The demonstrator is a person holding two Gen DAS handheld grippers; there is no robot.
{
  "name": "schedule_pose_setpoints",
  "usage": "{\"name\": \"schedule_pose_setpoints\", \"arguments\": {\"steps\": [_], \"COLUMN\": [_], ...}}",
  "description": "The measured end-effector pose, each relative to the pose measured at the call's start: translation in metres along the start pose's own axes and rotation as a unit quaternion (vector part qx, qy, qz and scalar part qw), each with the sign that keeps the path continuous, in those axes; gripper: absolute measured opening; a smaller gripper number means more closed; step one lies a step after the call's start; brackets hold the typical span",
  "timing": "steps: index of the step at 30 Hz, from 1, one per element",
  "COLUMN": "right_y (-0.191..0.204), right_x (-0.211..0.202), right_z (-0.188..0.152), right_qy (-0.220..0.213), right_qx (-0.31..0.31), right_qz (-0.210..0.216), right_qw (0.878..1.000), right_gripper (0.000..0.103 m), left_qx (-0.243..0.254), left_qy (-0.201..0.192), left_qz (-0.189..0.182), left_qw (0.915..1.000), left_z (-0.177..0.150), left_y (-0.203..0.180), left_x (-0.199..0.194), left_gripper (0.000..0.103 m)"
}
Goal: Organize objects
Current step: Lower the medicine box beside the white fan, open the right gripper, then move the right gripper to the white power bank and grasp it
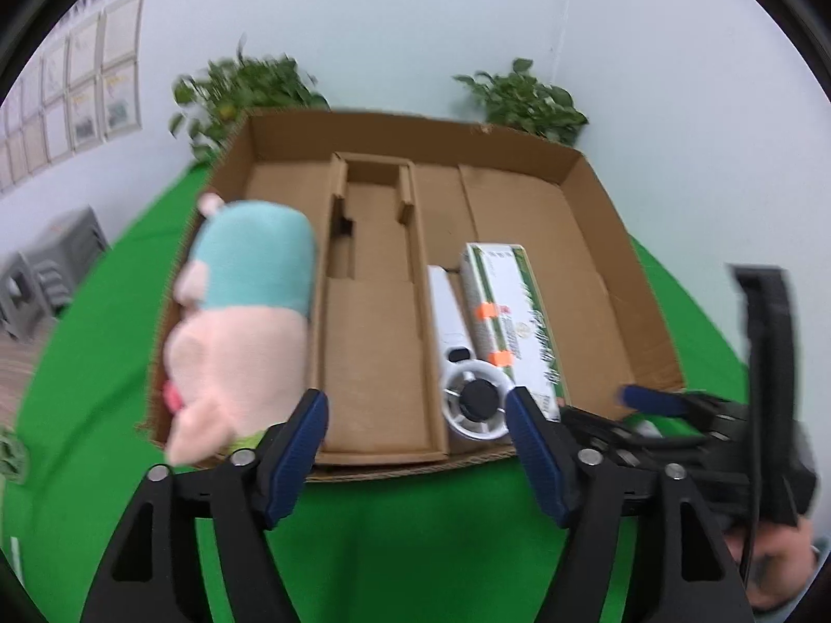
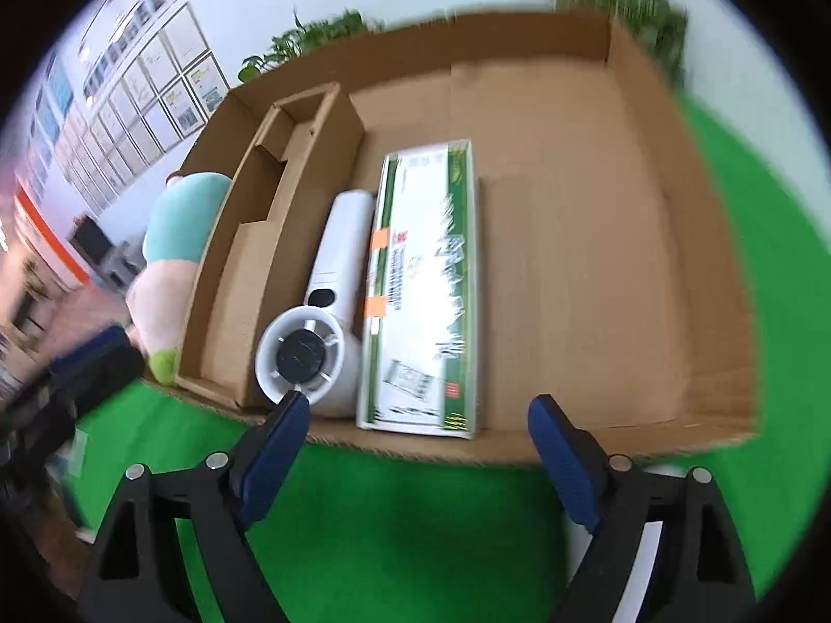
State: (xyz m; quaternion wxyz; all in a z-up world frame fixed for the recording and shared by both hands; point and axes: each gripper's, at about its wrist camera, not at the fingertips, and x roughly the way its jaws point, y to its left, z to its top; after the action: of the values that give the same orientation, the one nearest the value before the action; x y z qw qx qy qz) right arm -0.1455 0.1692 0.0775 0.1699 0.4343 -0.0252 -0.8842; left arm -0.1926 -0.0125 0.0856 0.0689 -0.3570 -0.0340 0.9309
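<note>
Free room and obstacles, located relative to the cardboard tray (image 2: 675, 239). Its right half is bare floor, open from above, bounded by low walls. Left of that lies a green-and-white box (image 2: 423, 280), touching a white handheld fan (image 2: 332, 280) just beside it. Further left, a raised cardboard insert (image 2: 270, 197) with narrow slots blocks the middle. A plush pig (image 1: 244, 322) fills the leftmost channel. Green cloth (image 2: 394, 529) before the near wall lies unobstructed.
</note>
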Motion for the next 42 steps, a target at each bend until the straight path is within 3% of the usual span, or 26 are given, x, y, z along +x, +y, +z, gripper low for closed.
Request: {"name": "schedule_pose_setpoints", "arguments": {"steps": [2, 4, 5, 7, 15, 19, 26, 29, 30, 31, 32, 33, 34, 36, 38, 39, 40, 41, 42], "right_y": [0.008, 0.012, 0.015, 0.021, 0.041, 0.043, 0.04, 0.04, 0.04, 0.041, 0.041, 0.041, 0.041, 0.038, 0.036, 0.036, 0.035, 0.034, 0.033], "right_x": [-0.012, -0.027, -0.033, -0.047, -0.082, -0.09, -0.094, -0.094, -0.095, -0.095, -0.094, -0.094, -0.094, -0.093, -0.095, -0.096, -0.095, -0.096, -0.098], "right_z": [-0.007, -0.017, -0.019, -0.029, -0.045, -0.046, -0.049, -0.051, -0.052, -0.053, -0.053, -0.054, -0.055, -0.055, -0.055, -0.055, -0.055, -0.055, -0.057], "right_qy": [-0.025, -0.045, -0.055, -0.079, -0.155, -0.172, -0.185, -0.186, -0.187, -0.187, -0.185, -0.185, -0.185, -0.187, -0.188, -0.189, -0.187, -0.189, -0.195], "right_qx": [-0.016, -0.023, -0.025, -0.02, -0.012, -0.018, -0.014, -0.012, -0.013, -0.013, -0.013, -0.012, -0.011, -0.007, -0.008, -0.012, -0.018, -0.021, -0.022], "right_qz": [-0.033, -0.047, -0.054, -0.067, -0.096, -0.101, -0.106, -0.104, -0.104, -0.108, -0.113, -0.12, -0.13, -0.129, -0.119, -0.114, -0.109, -0.105, -0.096], "right_qw": [0.999, 0.998, 0.997, 0.994, 0.983, 0.98, 0.977, 0.977, 0.977, 0.976, 0.976, 0.975, 0.974, 0.974, 0.975, 0.975, 0.976, 0.976, 0.976], "right_gripper": [0.102, 0.102, 0.102, 0.102, 0.102, 0.102, 0.102, 0.096, 0.091, 0.074, 0.049, 0.035, 0.018, 0.017, 0.019, 0.027, 0.061, 0.097, 0.102], "left_qx": [0.006, 0.004, 0.003, 0.007, 0.013, 0.008, 0.009, 0.005, 0.005, 0.003, 0.001, -0.002, -0.004, -0.004, -0.001, -0.001, -0.004, -0.01, -0.019], "left_qy": [-0.03, -0.063, -0.074, -0.097, -0.125, -0.135, -0.143, -0.139, -0.134, -0.128, -0.124, -0.118, -0.117, -0.121, -0.125, -0.123, -0.119, -0.119, -0.131], "left_qz": [0.029, 0.058, 0.067, 0.081, 0.084, 0.076, 0.092, 0.094, 0.094, 0.092, 0.09, 0.089, 0.09, 0.08, 0.072, 0.069, 0.075, 0.082, 0.089], "left_qw": [0.9991, 0.9963, 0.9949, 0.9919, 0.9885, 0.9879, 0.9853, 0.9858, 0.9866, 0.9874, 0.9883, 0.989, 0.989, 0.9893, 0.9896, 0.9899, 0.9901, 0.9894, 0.9872], "left_z": [-0.004, -0.01, -0.014, -0.022, -0.048, -0.053, -0.064, -0.067, -0.068, -0.068, -0.069, -0.069, -0.07, -0.071, -0.073, -0.073, -0.074, -0.074, -0.076], "left_y": [-0.003, -0.006, -0.007, -0.013, -0.033, -0.041, -0.046, -0.044, -0.043, -0.043, -0.041, -0.04, -0.039, -0.037, -0.037, -0.036, -0.035, -0.033, -0.031], "left_x": [-0.012, -0.027, -0.033, -0.047, -0.083, -0.099, -0.112, -0.113, -0.112, -0.11, -0.109, -0.108, -0.108, -0.11, -0.112, -0.113, -0.112, -0.112, -0.115], "left_gripper": [0.084, 0.1, 0.103, 0.103, 0.103, 0.103, 0.102, 0.077, 0.06, 0.041, 0.029, 0.004, 0.002, 0.002, 0.005, 0.023, 0.069, 0.095, 0.101]}}
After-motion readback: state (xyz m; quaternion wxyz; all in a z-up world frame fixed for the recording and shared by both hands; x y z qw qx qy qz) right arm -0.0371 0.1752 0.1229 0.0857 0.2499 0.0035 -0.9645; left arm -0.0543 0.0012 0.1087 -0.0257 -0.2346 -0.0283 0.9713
